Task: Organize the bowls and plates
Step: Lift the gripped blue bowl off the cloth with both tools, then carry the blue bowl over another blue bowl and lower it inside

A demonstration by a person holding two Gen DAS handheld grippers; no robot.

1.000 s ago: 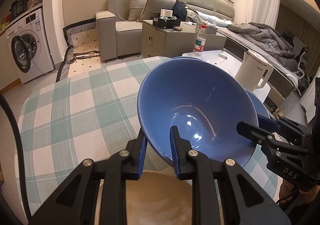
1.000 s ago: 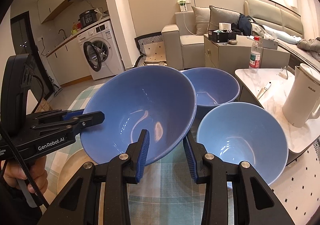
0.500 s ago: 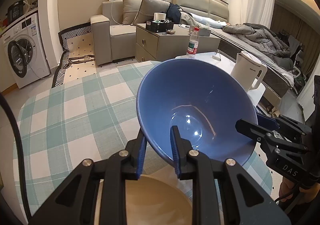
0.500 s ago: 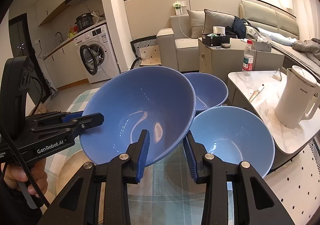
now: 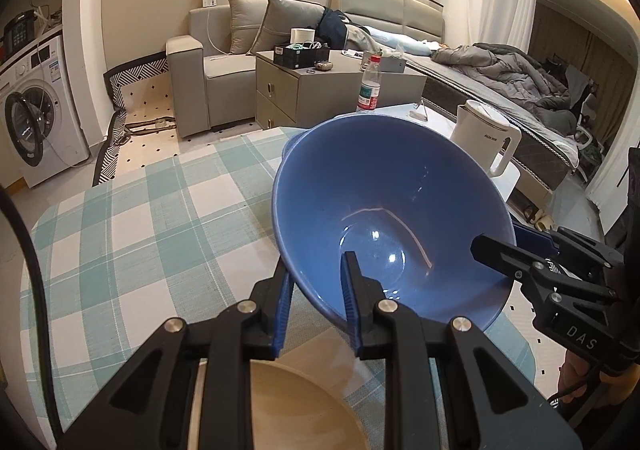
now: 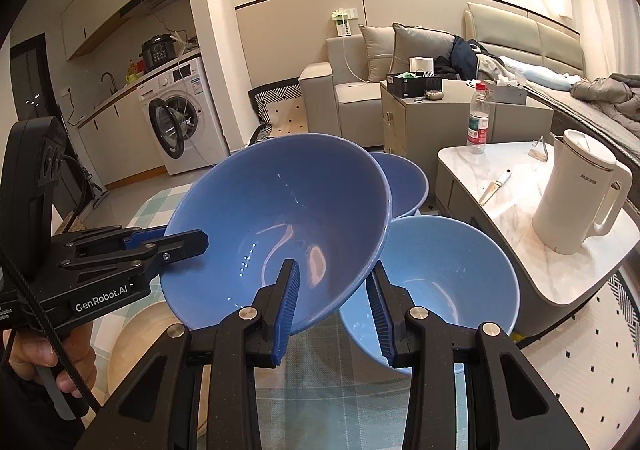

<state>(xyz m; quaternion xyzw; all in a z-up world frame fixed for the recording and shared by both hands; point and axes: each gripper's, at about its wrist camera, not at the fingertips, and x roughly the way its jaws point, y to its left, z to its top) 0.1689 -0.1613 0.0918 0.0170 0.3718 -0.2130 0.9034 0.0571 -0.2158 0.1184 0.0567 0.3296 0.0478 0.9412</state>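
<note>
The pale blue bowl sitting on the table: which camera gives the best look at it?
The right wrist view. There the pale blue bowl shows its rim and inside, just right of the big blue bowl both grippers hold up. In the left wrist view that lifted bowl blocks it almost entirely.

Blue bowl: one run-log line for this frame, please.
left claw: clamped on big blue bowl rim | right claw: clamped on opposite rim | bowl: lifted, tilted | light blue bowl: on table
</note>
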